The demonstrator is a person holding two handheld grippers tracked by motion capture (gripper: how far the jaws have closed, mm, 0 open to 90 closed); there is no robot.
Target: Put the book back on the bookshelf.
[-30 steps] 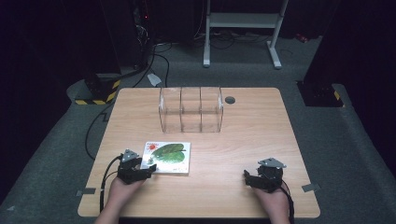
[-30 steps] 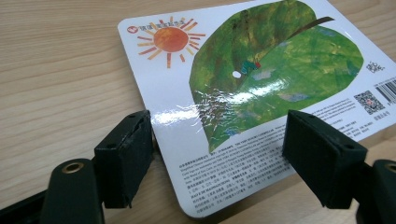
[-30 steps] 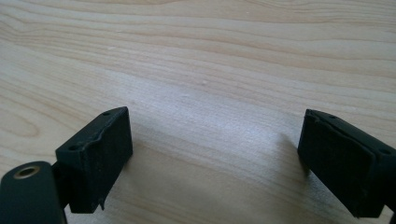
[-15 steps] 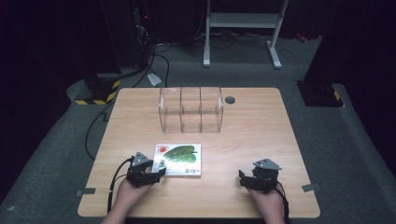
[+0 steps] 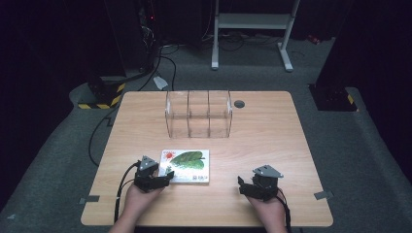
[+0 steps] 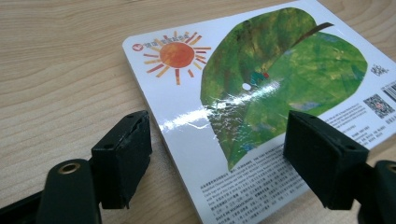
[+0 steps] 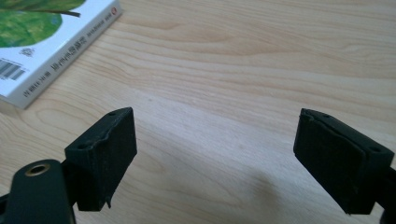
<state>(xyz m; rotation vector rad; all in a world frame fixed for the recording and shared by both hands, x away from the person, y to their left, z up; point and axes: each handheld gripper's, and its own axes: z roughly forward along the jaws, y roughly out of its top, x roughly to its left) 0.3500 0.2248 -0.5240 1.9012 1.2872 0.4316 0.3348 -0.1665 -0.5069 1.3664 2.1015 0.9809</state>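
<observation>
A picture book with a green leaf and an orange sun on its cover lies flat on the wooden table. My left gripper is at the book's near left corner. In the left gripper view the book lies between the wide-apart jaws of that gripper. One pad is beside its edge, the other over the cover, and neither presses. These jaws have just been opening. My right gripper points left toward the book, open with only bare table between its jaws. Its jaws have just been closing a little. The book's spine corner lies beyond.
A clear plastic organizer with three compartments stands at the middle back of the table. A round cable hole sits just right of it. A black cable trails from the left gripper over the front edge.
The book and my left gripper have shifted slightly to the right. My right gripper has moved left, toward the book.
</observation>
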